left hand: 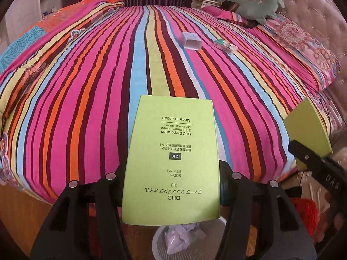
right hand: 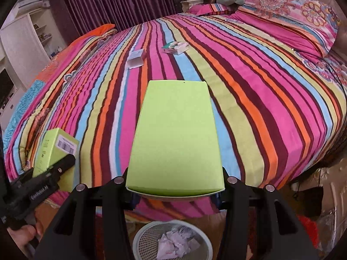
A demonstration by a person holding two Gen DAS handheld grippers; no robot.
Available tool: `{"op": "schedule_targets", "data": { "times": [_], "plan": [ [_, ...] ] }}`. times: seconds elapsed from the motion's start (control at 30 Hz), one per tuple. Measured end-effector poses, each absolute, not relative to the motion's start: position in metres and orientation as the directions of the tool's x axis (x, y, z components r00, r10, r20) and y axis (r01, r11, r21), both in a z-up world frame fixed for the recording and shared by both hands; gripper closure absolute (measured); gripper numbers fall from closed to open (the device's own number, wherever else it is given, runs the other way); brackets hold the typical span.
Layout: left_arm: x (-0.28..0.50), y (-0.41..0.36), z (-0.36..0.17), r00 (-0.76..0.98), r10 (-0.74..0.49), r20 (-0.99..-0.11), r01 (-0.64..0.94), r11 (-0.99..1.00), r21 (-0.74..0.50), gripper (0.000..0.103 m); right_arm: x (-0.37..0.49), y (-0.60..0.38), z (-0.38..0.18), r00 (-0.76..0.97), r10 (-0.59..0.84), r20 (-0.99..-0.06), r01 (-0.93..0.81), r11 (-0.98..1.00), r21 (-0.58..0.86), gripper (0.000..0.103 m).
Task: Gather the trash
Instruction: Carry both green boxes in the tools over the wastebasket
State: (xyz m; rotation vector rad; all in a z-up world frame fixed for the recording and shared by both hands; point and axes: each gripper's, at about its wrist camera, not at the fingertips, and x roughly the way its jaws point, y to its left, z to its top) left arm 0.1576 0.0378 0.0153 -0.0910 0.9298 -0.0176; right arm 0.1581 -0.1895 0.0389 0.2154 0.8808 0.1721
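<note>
The white mesh bin is cut off by the bottom edge in both views, and the green box hides its far rim. The print on the two small boxes far on the bed is too small to read.

The two lime-green boxes, one printed and one plain-faced, look like smooth matt card. The bed's striped cover is soft quilted cloth. Each hand-held gripper, left and right, is matt black plastic with shiny metal pins. The near white basket is plastic mesh holding crumpled paper.
</note>
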Motion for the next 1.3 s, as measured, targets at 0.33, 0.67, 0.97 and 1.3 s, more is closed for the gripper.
{"op": "schedule_targets", "data": {
  "times": [0.33,0.67,0.97,1.3],
  "plan": [
    [0.094,0.023,-0.006,0.566,-0.087,-0.82,0.029,0.996,-0.086,0.047,0.109,-0.188,0.027,0.594,0.279,-0.754,-0.089,0.955,0.283,0.056],
    [0.053,0.003,-0.033,0.482,-0.126,-0.867,0.064,0.992,-0.108,0.047,0.072,-0.181,0.007,0.516,0.294,-0.804,-0.088,0.952,0.292,0.057],
    [0.054,0.002,-0.08,0.328,-0.152,-0.932,0.033,0.988,-0.15,0.047,0.072,-0.178,-0.043,0.339,0.323,-0.883,-0.02,0.941,0.337,0.057],
    [0.061,-0.011,-0.149,0.07,-0.164,-0.984,0.017,0.986,-0.163,0.047,0.074,-0.183,-0.105,0.115,0.365,-0.924,0.126,0.917,0.378,0.057]
  ]
}}
